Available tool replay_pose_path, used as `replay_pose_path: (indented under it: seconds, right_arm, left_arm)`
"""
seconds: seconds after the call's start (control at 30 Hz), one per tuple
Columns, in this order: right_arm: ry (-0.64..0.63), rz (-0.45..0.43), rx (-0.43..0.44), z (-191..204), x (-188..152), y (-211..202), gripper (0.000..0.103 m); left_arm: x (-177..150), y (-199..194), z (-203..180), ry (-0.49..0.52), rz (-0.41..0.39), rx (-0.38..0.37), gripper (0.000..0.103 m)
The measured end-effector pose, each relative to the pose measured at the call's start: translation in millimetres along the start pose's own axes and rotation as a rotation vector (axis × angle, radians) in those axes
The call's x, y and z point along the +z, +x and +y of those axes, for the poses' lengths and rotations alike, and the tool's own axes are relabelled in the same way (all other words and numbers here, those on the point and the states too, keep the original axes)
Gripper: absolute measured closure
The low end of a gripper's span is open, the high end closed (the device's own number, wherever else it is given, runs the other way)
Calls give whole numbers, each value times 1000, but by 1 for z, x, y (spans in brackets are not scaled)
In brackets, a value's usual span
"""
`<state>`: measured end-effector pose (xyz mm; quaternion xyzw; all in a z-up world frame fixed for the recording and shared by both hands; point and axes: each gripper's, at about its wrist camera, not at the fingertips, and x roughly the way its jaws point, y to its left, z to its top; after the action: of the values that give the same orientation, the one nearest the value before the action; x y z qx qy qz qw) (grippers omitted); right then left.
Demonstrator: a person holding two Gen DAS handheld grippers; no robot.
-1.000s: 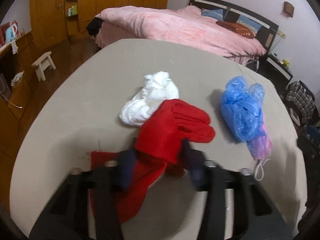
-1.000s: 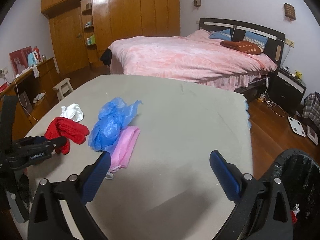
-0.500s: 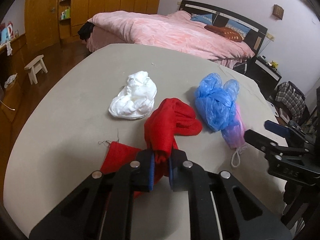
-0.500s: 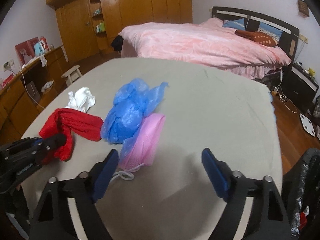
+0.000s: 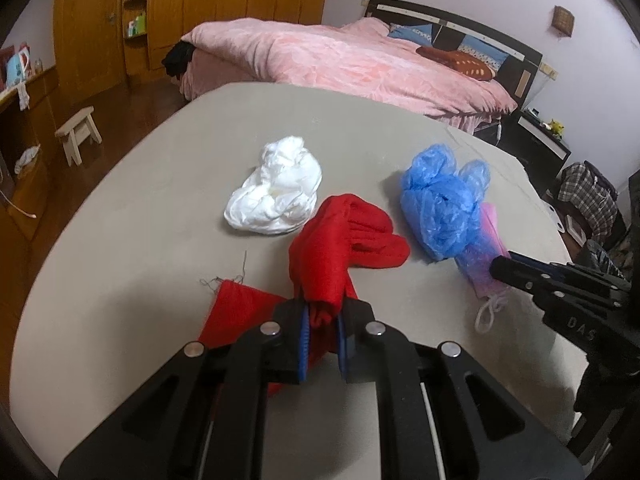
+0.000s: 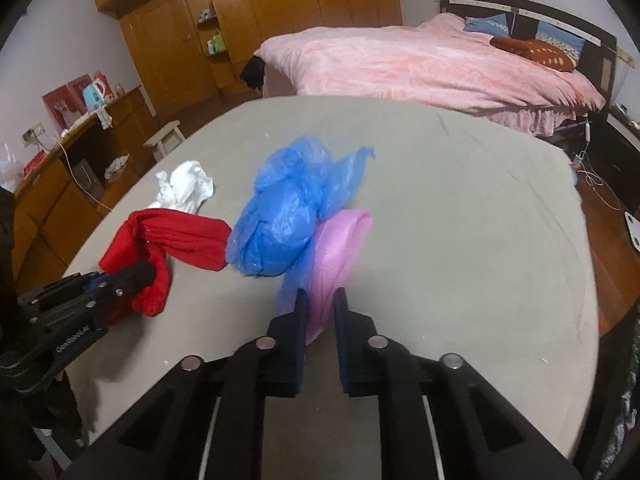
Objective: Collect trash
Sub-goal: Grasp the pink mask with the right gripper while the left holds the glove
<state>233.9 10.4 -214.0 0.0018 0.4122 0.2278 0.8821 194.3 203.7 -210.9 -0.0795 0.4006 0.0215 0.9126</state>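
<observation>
My left gripper [image 5: 323, 320] is shut on a red cloth [image 5: 340, 240] that lies bunched on the grey table [image 5: 160, 184]; the cloth also shows in the right wrist view [image 6: 168, 236]. My right gripper [image 6: 320, 304] is shut on the near end of a pink mesh bag [image 6: 338, 248], which lies partly under a crumpled blue plastic bag [image 6: 288, 216]. A white crumpled bag [image 5: 276, 196] sits behind the red cloth. The blue bag [image 5: 440, 204] and the pink bag [image 5: 484, 252] also show in the left wrist view.
A black trash bag [image 6: 624, 412] hangs off the table's right edge. A pink bed [image 6: 420, 60] stands behind the table. Wooden wardrobes [image 6: 260, 20], a small stool [image 5: 78, 132] and a side counter [image 6: 60, 168] are at the left.
My right gripper moved in to the pink bag and its jaws closed from wide open. My left gripper, open a second ago, has stayed shut on the red cloth.
</observation>
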Motion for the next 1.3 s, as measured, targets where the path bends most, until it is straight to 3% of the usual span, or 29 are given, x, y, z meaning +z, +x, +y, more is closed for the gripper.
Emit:
replay_pose_path:
  seconds: [0.23,0.33,0.5,0.6,0.67,1.0,1.03,1.07,1.17,1.3]
  right_arm:
    - [29,-48,-12,-13,3,-34,90]
    - [42,-68,-14,-19,2,-47,95]
    - [25,-67,-36,-22,0,-50,94]
    - [41,-31,-43,-27,-4,-38,79]
    - [48,-32,-60,-31,-8,-32,57]
    - [60,42,-50,-33,-11,8,54]
    - [51,36,-49,-32,-11,9,58]
    - [47,36,-30,-30,-10,9,74]
    - [36,36,12,-27,-10,3,91]
    - [63,-1,26,-32,-8,-18,92]
  left_arm:
    - [5,-23,-20,23,-45,-18,93]
    - [7,-33,-32,40,-63,-29,93]
    - [6,-42,-47,62,-79,-41,93]
    - [1,-38,-50,63,-66,-41,93]
    - [-2,-34,-49,61,-52,-37,93]
    - [-9,-15,-38,43,-12,-7,93]
    - [-10,-15,-38,43,-11,-6,93]
    - [-10,-14,-38,44,-11,-5,93]
    - [-10,-14,-36,42,-10,-3,93]
    - [-8,-20,-39,49,-28,-2,93]
